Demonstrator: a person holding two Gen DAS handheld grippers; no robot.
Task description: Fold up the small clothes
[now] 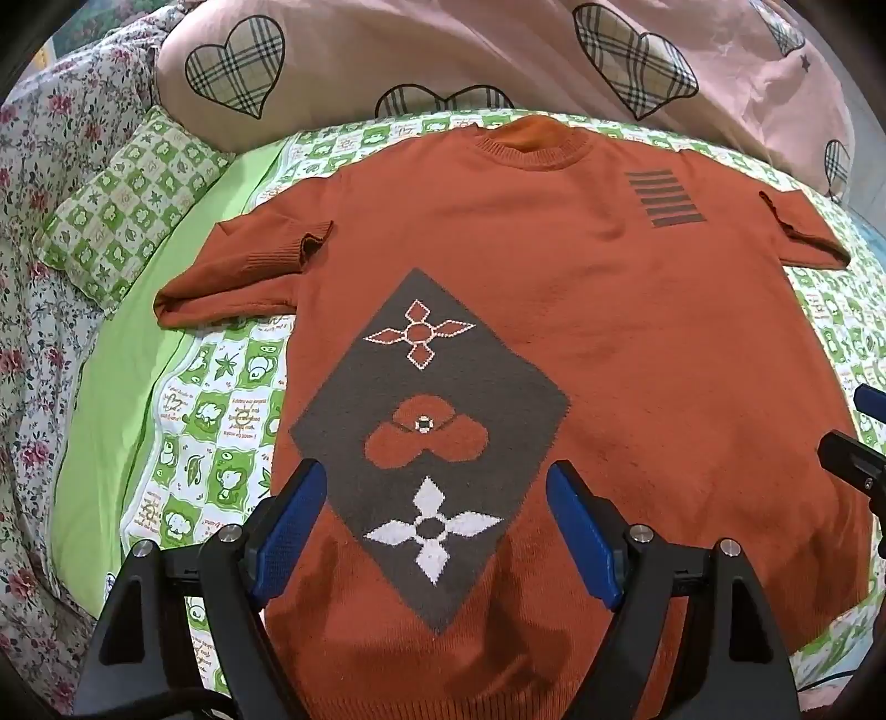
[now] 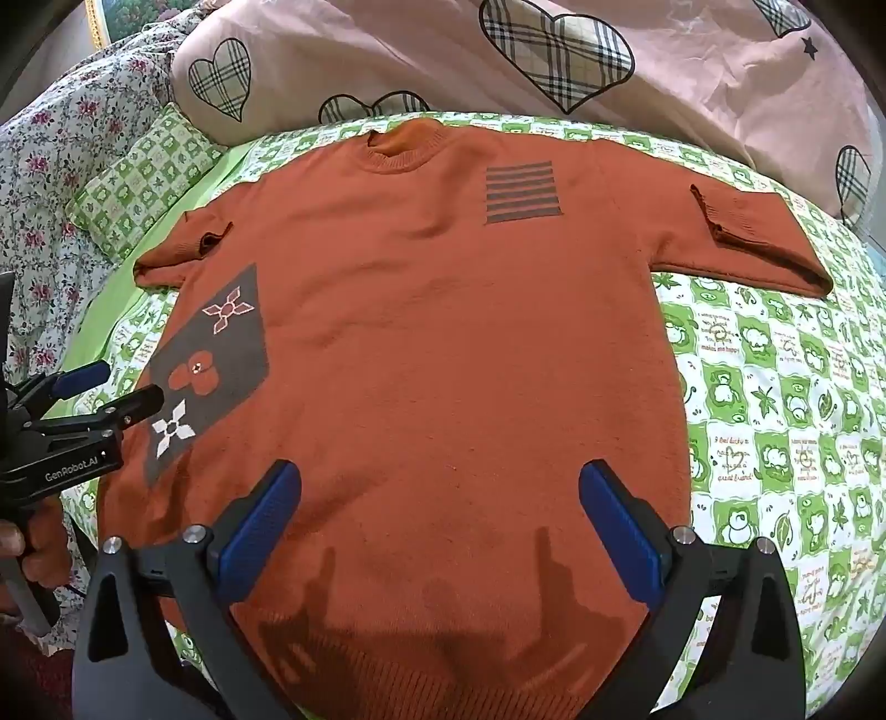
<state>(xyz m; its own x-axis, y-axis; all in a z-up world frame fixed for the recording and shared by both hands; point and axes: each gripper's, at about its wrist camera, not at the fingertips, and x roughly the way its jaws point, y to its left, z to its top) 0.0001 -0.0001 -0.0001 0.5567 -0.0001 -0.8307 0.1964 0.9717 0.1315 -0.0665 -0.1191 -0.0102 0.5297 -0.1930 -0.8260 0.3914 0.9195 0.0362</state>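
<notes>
An orange knit sweater (image 1: 609, 332) lies spread flat, front up, on the bed, collar away from me. It has a grey diamond with flower shapes (image 1: 426, 443) at its lower left and grey stripes (image 1: 664, 199) at the upper right chest. It also shows in the right wrist view (image 2: 454, 343). Both short sleeves (image 1: 238, 271) (image 2: 758, 243) are folded back on themselves. My left gripper (image 1: 437, 487) is open and empty above the hem on the diamond side. My right gripper (image 2: 440, 487) is open and empty above the middle of the hem. Neither touches the cloth.
A green-and-white checked sheet (image 2: 775, 415) covers the bed. A pink quilt with plaid hearts (image 1: 498, 50) is bunched at the far side. A small green checked pillow (image 1: 122, 205) and floral bedding (image 1: 33, 332) lie to the left.
</notes>
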